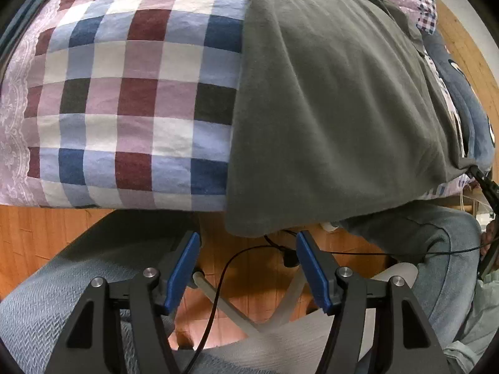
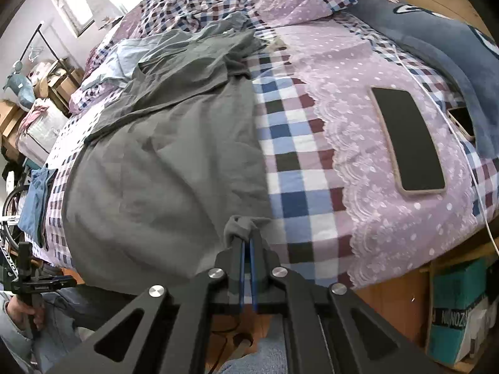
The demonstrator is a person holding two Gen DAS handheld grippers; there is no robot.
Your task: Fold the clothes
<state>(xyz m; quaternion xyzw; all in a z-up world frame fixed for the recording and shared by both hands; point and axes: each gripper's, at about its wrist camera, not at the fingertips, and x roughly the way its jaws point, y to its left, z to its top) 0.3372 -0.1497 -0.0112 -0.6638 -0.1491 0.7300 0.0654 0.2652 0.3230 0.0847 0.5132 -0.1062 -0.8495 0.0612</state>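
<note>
While the grey garment (image 2: 162,162) lay spread over the near part of a checked bedspread (image 2: 296,143), its lower hem hanging past the edge of the bed, the right gripper (image 2: 246,243) had its jaws pinched nearly together on the garment's near right corner, a small bunch of grey cloth standing up between the blue pads. The left gripper (image 1: 246,268) hung below the hem on the other side with its jaws wide and nothing between them, the wood floor (image 1: 40,233) and a black cable (image 1: 218,280) showing through the gap. Farther up the bed a darker grey garment (image 2: 187,71) and a pale blue one (image 2: 124,59) lay crumpled, and a dark phone (image 2: 408,143) sat on the lilac lace panel (image 2: 358,99), well apart from the cloth. Judged from this, the step in hand looked like taking hold of the two near corners; whether that was to open a fold or to straighten the piece, the views could not settle. To do it well, the open gripper would need to close on the hem's left corner with a bite as deep as its partner's, and both would need to keep level tension, so the cloth did not skew or slide off the bed.
</note>
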